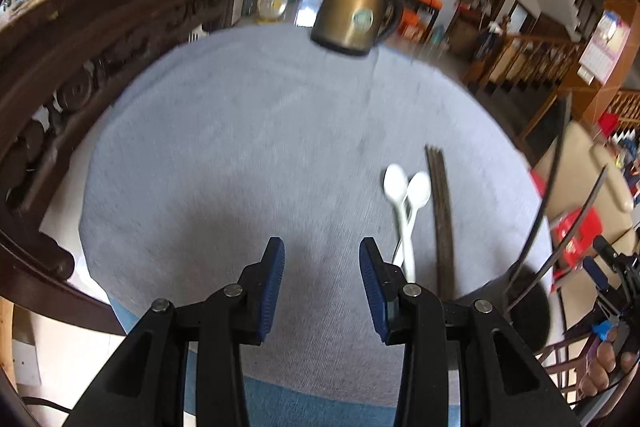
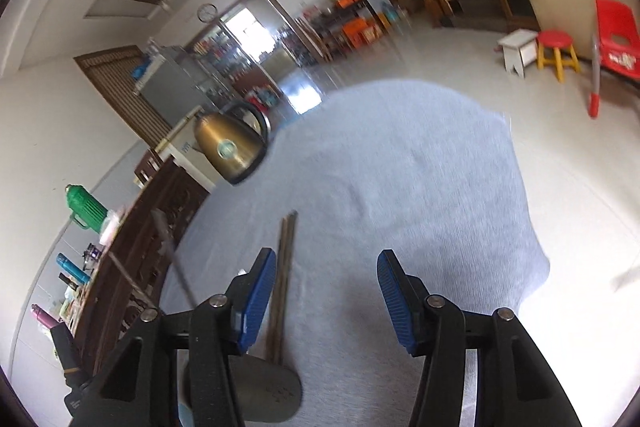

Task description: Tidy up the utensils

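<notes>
Left tongs (image 1: 322, 285) are seen parted, nothing between the blue pads, held over bare grey cloth on the tabletop (image 1: 240, 147). Right tongs (image 2: 326, 297) are likewise parted and empty. Two white spoons (image 1: 408, 203) are laid crossed, just right of the left tongs; dark chopsticks (image 1: 440, 219) are laid just beside them, parallel, well inside the right cloth edge. In the right wrist view the chopsticks (image 2: 285, 267) pass close by the left pad. A brass kettle (image 1: 354, 15) is set at the far edge. The central cloth is left open. A carved wooden rail (image 1: 80, 39) borders the left side.
</notes>
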A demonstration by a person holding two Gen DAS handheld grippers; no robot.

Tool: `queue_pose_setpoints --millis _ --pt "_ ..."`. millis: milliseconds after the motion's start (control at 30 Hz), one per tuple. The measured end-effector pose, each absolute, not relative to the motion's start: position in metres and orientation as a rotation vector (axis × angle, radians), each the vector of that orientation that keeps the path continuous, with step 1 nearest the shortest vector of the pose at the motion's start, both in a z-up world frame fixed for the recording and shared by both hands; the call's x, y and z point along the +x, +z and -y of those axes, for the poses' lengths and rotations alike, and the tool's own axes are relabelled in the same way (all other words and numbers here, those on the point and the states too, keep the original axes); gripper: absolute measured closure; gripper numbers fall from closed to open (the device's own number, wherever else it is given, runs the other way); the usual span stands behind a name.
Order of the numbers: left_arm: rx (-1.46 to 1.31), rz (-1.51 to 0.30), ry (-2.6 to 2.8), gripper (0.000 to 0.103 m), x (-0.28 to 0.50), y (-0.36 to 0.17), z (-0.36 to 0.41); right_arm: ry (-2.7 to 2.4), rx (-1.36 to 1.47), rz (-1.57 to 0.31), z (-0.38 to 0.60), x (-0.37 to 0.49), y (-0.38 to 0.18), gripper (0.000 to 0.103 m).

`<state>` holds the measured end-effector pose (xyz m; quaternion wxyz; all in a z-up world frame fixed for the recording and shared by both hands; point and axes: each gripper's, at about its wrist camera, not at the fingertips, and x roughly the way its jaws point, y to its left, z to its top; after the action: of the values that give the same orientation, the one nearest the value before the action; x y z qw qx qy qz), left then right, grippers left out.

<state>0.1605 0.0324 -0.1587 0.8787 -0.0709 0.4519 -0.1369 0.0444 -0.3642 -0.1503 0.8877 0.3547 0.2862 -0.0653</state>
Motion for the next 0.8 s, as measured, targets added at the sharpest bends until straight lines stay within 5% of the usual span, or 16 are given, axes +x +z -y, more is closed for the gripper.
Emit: queue_pose_setpoints --millis 800 --pt "-0.035 -1.001 -0.236 0.062 0.175 -0.200 -0.015 -0.067 0.806 -0.770 0.358 0.081 -0.228 0.047"
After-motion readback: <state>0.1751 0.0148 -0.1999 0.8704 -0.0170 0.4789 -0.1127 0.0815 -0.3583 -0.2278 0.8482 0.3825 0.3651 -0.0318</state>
